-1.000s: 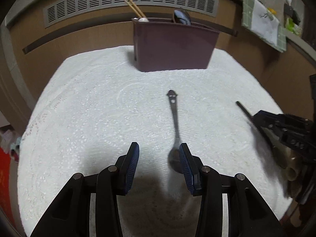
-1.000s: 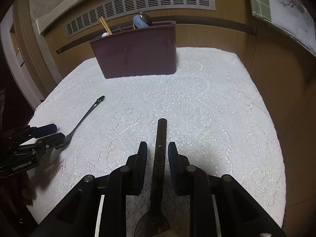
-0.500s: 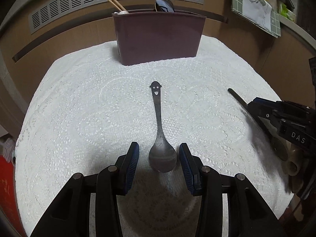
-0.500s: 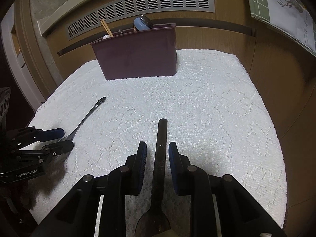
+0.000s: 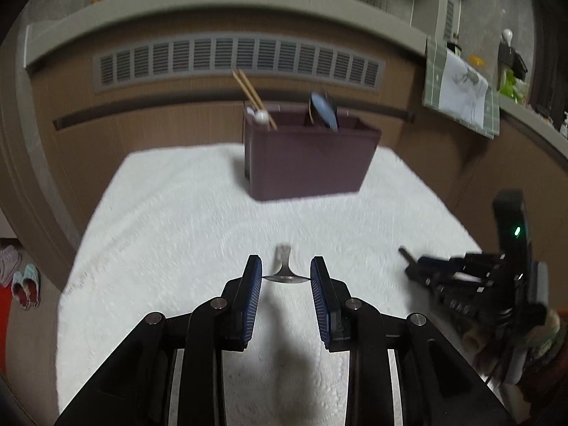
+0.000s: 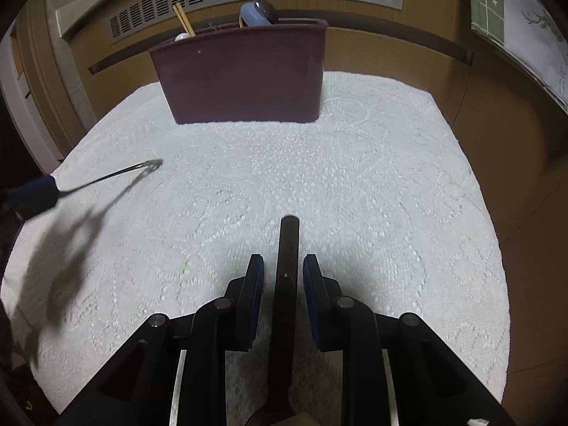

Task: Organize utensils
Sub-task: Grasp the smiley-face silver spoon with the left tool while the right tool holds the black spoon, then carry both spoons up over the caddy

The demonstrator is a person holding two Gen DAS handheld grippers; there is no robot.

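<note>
Our left gripper [image 5: 286, 277] is pinching the metal spoon [image 5: 283, 272] by its bowl, lifted clear off the white lace cloth [image 5: 198, 220] with the handle pointing toward the maroon utensil holder [image 5: 307, 161] at the back. Our right gripper [image 6: 283, 273] has the dark-handled utensil [image 6: 287, 266] between its pads, though we can't tell if they're actually squeezing it.

Dim warm indoor light falls from above, the left wrist view smeared by motion blur, the right one sharper with a blurred shadow at 9 o'clock, fisheye bending and blackening both rims.
</note>
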